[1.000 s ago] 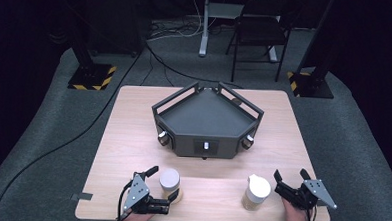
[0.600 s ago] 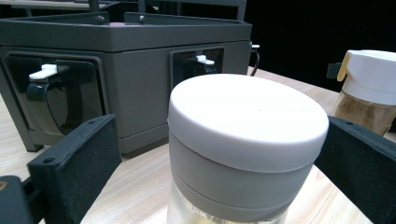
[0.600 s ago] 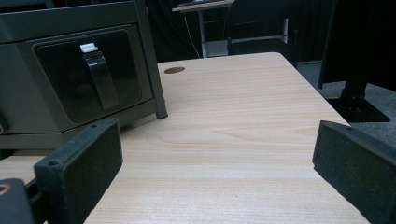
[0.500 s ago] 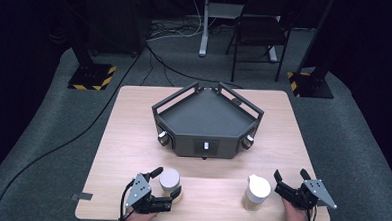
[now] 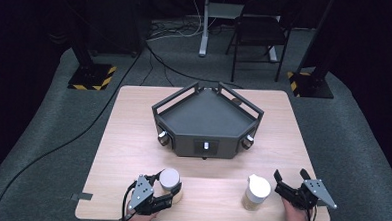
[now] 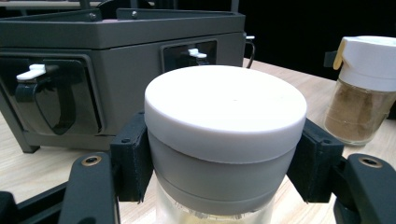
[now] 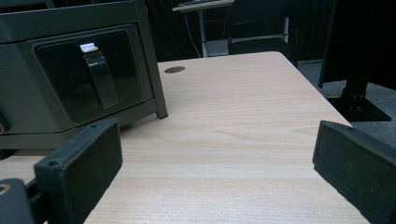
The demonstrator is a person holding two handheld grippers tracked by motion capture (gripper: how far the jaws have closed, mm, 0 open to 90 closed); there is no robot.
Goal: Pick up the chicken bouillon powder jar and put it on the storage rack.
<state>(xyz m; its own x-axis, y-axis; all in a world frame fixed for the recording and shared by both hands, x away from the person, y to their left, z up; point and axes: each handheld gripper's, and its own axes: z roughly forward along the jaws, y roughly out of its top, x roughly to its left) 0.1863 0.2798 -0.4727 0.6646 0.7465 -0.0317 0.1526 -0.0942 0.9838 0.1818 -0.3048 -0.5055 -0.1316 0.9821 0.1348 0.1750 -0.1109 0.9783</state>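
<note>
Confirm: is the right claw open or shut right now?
Open. The right claw shows its jaws spread wide with only bare table between them; the spice jar stands apart beside it.

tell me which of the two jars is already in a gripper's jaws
The flat-lidded jar at front left: the left gripper has its jaws closed on it. The brown-spice jar stands free beside the open right gripper.

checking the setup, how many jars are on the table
2. A white-lidded jar sits near the front left edge, between the left gripper's pads. A spice jar stands front right, just left of the open right gripper. None seem hidden.
</note>
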